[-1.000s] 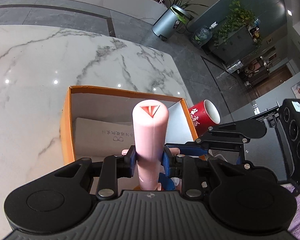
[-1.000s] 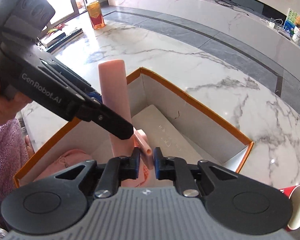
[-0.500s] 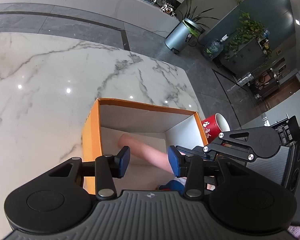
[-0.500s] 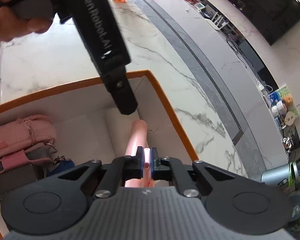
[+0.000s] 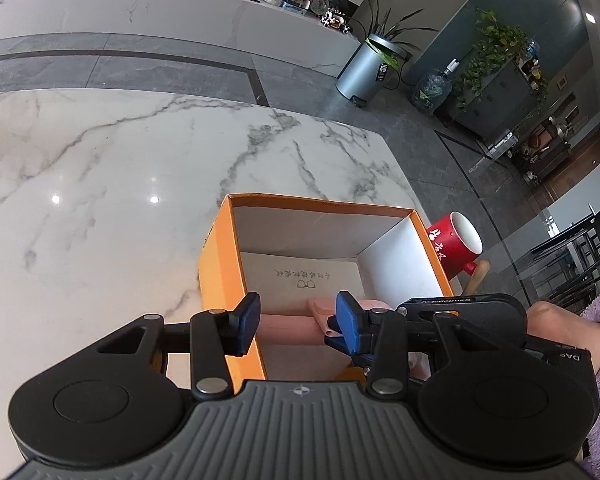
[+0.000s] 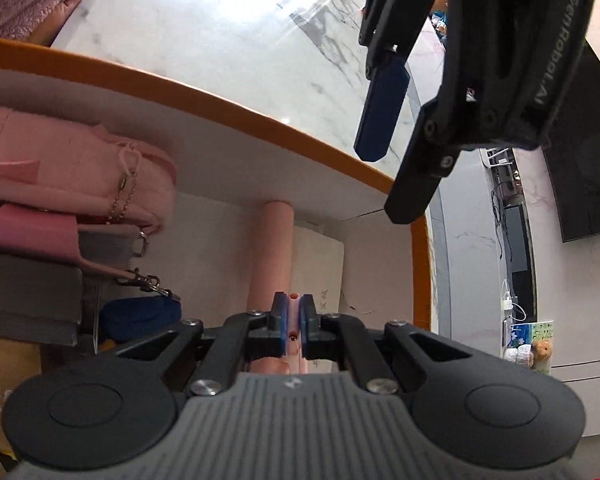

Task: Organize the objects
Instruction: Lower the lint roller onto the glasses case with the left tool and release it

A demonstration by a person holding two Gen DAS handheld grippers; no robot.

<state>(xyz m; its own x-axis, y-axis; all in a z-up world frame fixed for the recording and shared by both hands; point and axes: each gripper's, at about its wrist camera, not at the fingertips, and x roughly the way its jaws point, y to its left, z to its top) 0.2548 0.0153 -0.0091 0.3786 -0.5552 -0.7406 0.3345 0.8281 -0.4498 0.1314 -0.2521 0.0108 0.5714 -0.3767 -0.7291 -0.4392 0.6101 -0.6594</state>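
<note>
Pink tube (image 6: 270, 256) lies in orange box (image 5: 224, 280), pinched by right tongs (image 6: 294, 320).

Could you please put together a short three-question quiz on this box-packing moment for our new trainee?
1. True or false: the left hand-held gripper is clamped on the pink tube.
2. Which hand-held gripper holds the tube's tab? A) left B) right C) neither
3. Fill in: the red cup lies ____ the orange box.

Key:
1. False; its jaws are apart and empty.
2. B
3. outside, beside its right wall.
</note>
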